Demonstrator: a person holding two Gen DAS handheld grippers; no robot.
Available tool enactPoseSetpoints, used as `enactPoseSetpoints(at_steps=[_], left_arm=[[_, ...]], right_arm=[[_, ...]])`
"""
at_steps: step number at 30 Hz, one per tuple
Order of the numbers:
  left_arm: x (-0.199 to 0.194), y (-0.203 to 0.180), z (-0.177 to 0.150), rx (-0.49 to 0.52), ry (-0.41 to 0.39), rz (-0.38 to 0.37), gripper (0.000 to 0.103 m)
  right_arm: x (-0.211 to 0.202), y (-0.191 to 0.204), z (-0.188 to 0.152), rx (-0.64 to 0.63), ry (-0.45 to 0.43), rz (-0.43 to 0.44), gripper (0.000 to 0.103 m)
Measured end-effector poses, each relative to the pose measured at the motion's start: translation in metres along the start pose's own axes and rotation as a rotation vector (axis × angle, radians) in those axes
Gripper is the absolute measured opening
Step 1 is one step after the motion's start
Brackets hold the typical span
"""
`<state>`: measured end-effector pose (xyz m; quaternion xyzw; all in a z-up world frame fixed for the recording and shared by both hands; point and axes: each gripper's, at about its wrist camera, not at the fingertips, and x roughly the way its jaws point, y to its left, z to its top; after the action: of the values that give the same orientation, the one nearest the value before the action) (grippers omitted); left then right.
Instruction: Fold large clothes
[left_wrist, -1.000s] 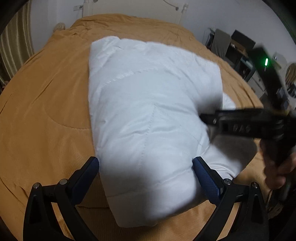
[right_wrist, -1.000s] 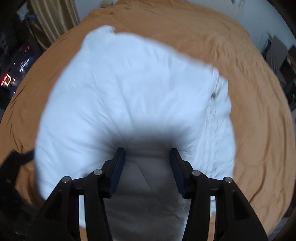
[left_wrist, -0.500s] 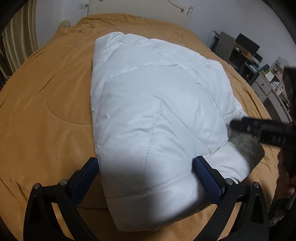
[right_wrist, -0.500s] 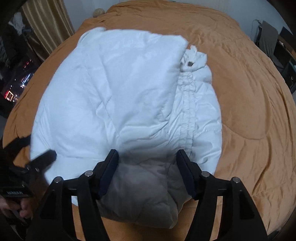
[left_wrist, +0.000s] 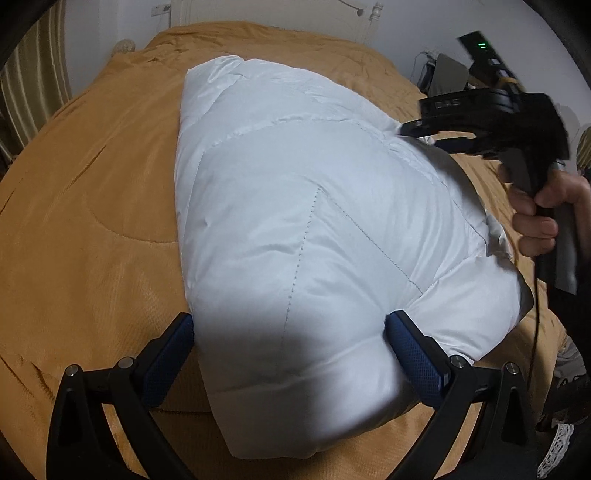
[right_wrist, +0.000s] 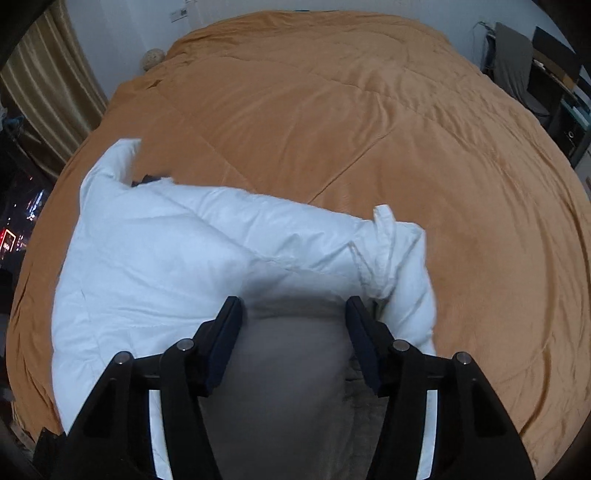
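Jacket (left_wrist: 314, 229): white padded garment, folded into a thick bundle on the orange bedspread (left_wrist: 92, 192); in the left wrist view it runs from 12 o'clock down to 6 o'clock.
Left gripper (left_wrist: 290, 354): jaws spread wide, straddling the near end of the bundle; both blue pads (left_wrist: 413, 354) sit against the puffed fabric at 5 and 7 o'clock. Whether they pinch it or merely rest there cannot be told.
Right gripper (right_wrist: 293, 332): jaws about half open and just narrowed slightly; grey, shadowed fabric fills the gap; a firm grip cannot be confirmed.
Right hand (left_wrist: 543, 218): on the gripper handle at 3 o'clock of the left view, beside the bundle's edge.
Loose part: gathered cuff (right_wrist: 384, 251) protrudes at 2 o'clock of the right jaws.
Risk: padding is springy; if released unpressed, the fold could reopen.
Risk: slick shell could slide from partly open pads, dragging layers askew.
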<state>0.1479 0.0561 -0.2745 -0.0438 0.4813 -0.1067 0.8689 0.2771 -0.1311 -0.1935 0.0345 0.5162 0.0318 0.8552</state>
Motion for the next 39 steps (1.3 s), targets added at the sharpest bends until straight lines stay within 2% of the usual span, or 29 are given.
enactPoseSetpoints(at_steps=[1, 3, 5, 8, 10, 13, 15, 18, 21, 24, 25, 28, 31, 34, 36, 39], left_arm=[[0.001, 0.003, 0.002, -0.026, 0.021, -0.006, 0.103], [0.001, 0.003, 0.007, -0.052, 0.054, -0.011, 0.103], [-0.001, 0.002, 0.007, -0.061, 0.07, -0.003, 0.103], [-0.002, 0.0, 0.003, -0.066, 0.094, -0.001, 0.103], [-0.008, -0.001, -0.003, -0.084, 0.131, -0.004, 0.103], [-0.028, -0.002, -0.002, -0.087, 0.097, 0.059, 0.103], [-0.032, -0.007, -0.003, -0.052, 0.09, 0.097, 0.103], [-0.017, -0.017, -0.007, -0.022, 0.193, 0.086, 0.103], [-0.024, -0.014, 0.009, -0.075, 0.269, 0.129, 0.103], [-0.056, -0.017, 0.036, -0.071, 0.262, 0.241, 0.102], [-0.072, -0.018, 0.048, -0.084, 0.256, 0.25, 0.102], [-0.128, -0.024, 0.083, -0.158, 0.221, 0.228, 0.102], [-0.191, -0.04, 0.106, -0.208, 0.164, 0.208, 0.102], [-0.241, -0.058, 0.106, -0.229, 0.103, 0.169, 0.102], [-0.257, -0.07, 0.1, -0.231, 0.101, 0.158, 0.102], [-0.267, -0.076, 0.08, -0.224, 0.065, 0.207, 0.102]], right_arm=[[-0.014, -0.005, -0.002, 0.0, -0.022, -0.012, 0.059], [-0.046, -0.006, -0.017, -0.017, -0.051, 0.074, 0.06], [-0.065, -0.002, -0.046, -0.038, -0.034, 0.112, 0.061], [-0.043, 0.005, -0.095, -0.112, 0.113, 0.066, 0.064], [-0.034, -0.002, -0.115, -0.132, 0.131, 0.079, 0.064], [-0.059, -0.009, -0.121, -0.104, 0.121, 0.099, 0.064], [-0.078, -0.008, -0.129, -0.143, 0.085, 0.111, 0.065], [-0.068, 0.003, -0.14, -0.252, 0.157, 0.022, 0.068], [-0.071, -0.004, -0.132, -0.201, 0.225, 0.012, 0.068], [-0.107, -0.013, -0.113, -0.127, 0.249, -0.009, 0.069], [-0.117, -0.014, -0.107, -0.112, 0.263, -0.025, 0.073], [-0.161, -0.014, -0.09, -0.055, 0.298, -0.039, 0.082], [-0.208, -0.006, -0.074, -0.038, 0.279, -0.02, 0.085], [-0.255, 0.005, -0.075, 0.016, 0.27, -0.023, 0.095], [-0.276, 0.005, -0.081, 0.048, 0.266, 0.022, 0.1], [-0.296, 0.015, -0.105, 0.017, 0.237, 0.04, 0.103]])
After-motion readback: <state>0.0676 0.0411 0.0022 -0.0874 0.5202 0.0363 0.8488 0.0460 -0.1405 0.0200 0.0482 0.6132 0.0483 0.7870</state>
